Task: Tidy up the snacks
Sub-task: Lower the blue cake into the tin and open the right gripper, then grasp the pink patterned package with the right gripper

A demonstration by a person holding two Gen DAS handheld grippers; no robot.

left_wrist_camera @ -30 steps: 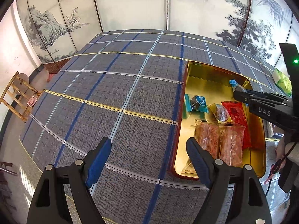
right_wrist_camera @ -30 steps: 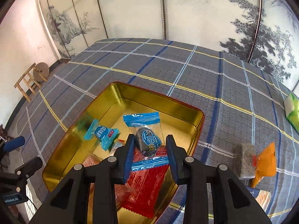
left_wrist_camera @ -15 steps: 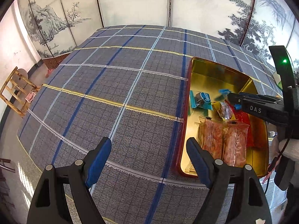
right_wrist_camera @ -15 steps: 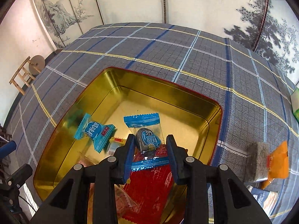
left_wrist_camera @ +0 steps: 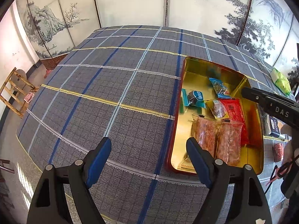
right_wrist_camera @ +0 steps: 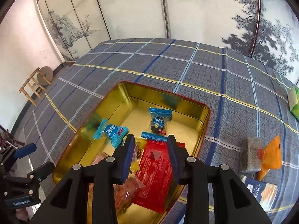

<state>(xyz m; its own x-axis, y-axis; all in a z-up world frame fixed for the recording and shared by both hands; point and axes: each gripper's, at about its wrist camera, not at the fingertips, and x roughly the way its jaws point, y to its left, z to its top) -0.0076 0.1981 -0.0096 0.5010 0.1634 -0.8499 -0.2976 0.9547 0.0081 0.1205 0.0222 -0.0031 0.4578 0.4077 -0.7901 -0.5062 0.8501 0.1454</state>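
Observation:
A gold tin with a red rim (right_wrist_camera: pixel 203 112) sits on the plaid tablecloth and holds several wrapped snacks. A blue packet with a dark candy (right_wrist_camera: pixel 158 123) lies free on the tin floor, just beyond my right gripper (right_wrist_camera: pixel 150 149). That gripper's jaws are opening and nothing is pressed between them; a red packet (right_wrist_camera: pixel 155 168) lies below them. Another blue packet (right_wrist_camera: pixel 112 132) rests to the left. My left gripper (left_wrist_camera: pixel 148 149) hangs open over bare cloth at the tin's (left_wrist_camera: pixel 196 63) left edge, holding nothing. Two clear orange-pink packets (left_wrist_camera: pixel 203 134) lie at the tin's near end.
On the cloth to the right of the tin lie a grey block snack (right_wrist_camera: pixel 250 153), an orange wrapper (right_wrist_camera: pixel 271 155), a dark blue packet (right_wrist_camera: pixel 261 192) and a green packet (right_wrist_camera: pixel 294 102). A wooden stool (right_wrist_camera: pixel 35 84) stands on the floor to the left. Painted screens close the back.
The right gripper let go of the blue dark-candy packet, which now lies in the tin, and drew back and up. The left gripper stayed where it was.

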